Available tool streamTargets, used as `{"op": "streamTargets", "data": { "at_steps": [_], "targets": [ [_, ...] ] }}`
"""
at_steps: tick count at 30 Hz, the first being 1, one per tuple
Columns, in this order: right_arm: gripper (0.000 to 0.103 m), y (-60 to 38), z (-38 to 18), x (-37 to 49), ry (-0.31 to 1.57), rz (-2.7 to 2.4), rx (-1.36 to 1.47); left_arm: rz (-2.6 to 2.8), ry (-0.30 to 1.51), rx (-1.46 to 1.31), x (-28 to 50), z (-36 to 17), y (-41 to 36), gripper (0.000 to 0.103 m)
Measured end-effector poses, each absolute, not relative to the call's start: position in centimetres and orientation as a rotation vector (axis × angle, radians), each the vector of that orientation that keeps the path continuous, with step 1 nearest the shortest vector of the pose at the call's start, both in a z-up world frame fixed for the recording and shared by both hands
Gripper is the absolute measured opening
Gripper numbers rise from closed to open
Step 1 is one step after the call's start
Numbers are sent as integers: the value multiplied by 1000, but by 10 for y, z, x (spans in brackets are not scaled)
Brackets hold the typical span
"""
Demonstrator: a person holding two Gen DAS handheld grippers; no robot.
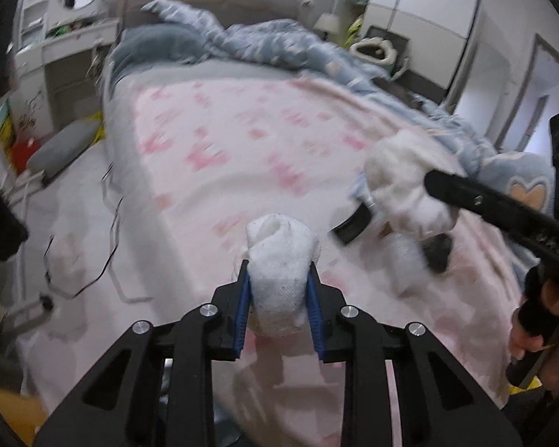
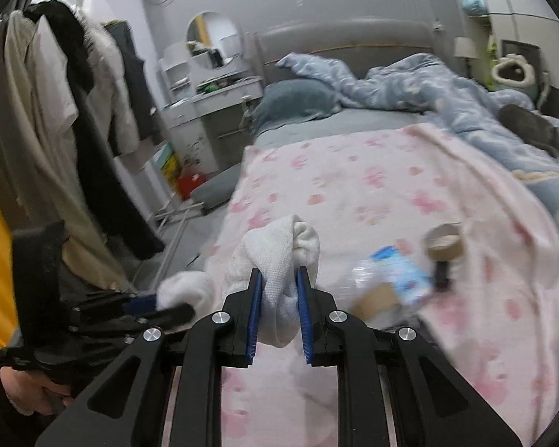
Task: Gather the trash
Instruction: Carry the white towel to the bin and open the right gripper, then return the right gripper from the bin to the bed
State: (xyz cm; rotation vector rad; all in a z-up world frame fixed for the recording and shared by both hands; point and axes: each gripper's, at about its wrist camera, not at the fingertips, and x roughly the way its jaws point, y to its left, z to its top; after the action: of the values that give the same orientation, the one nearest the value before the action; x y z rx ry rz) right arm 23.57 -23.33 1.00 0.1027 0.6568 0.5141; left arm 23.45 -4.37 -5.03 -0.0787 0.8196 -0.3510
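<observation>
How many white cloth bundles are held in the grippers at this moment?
2. One white bundle sits between the blue pads of the left gripper. The other bundle is clamped in the right gripper. More may lie hidden on the bed.

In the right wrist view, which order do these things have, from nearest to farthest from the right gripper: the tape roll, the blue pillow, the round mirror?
From the right gripper, which is shut on a white cloth:
1. Tape roll, on the pink blanket, to the right.
2. Blue pillow, at the head of the bed.
3. Round mirror, on the far wall, upper left.
</observation>
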Motion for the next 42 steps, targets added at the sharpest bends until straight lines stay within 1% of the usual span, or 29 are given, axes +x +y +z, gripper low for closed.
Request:
{"op": "streamTargets", "data": {
  "at_steps": [7, 14, 18, 26, 30, 32, 34, 35, 36, 39, 42],
  "targets": [
    [19, -149, -8, 232, 763, 622, -1, -259, 944, -117, 226, -79, 12, 30],
    [19, -92, -24, 228, 832, 674, -56, -189, 1071, -117, 215, -117, 50, 30],
    [19, -62, -36, 229, 884, 697, -83, -181, 1175, -138, 213, -142, 75, 32],
    [19, -27, -61, 238, 978, 723, -86, -128, 1337, -172, 204, -182, 116, 32],
    [19, -12, -82, 245, 1051, 741, -47, -150, 1424, -183, 195, -198, 125, 34],
    [19, -4, -89, 246, 1073, 738, -61, -157, 1455, -185, 193, -204, 129, 38],
    [19, 3, -96, 245, 1088, 733, -81, -151, 1469, -187, 189, -207, 136, 50],
    [19, 9, -101, 245, 1099, 733, -94, -150, 1468, -188, 187, -208, 138, 58],
    [19, 12, -104, 245, 1105, 735, -97, -145, 1460, -188, 186, -207, 141, 62],
    [19, 21, -116, 245, 1142, 748, -86, -136, 1421, -200, 183, -195, 151, 70],
    [19, 29, -128, 245, 1174, 749, -112, -111, 1360, -191, 181, -178, 160, 73]
  ]
}}
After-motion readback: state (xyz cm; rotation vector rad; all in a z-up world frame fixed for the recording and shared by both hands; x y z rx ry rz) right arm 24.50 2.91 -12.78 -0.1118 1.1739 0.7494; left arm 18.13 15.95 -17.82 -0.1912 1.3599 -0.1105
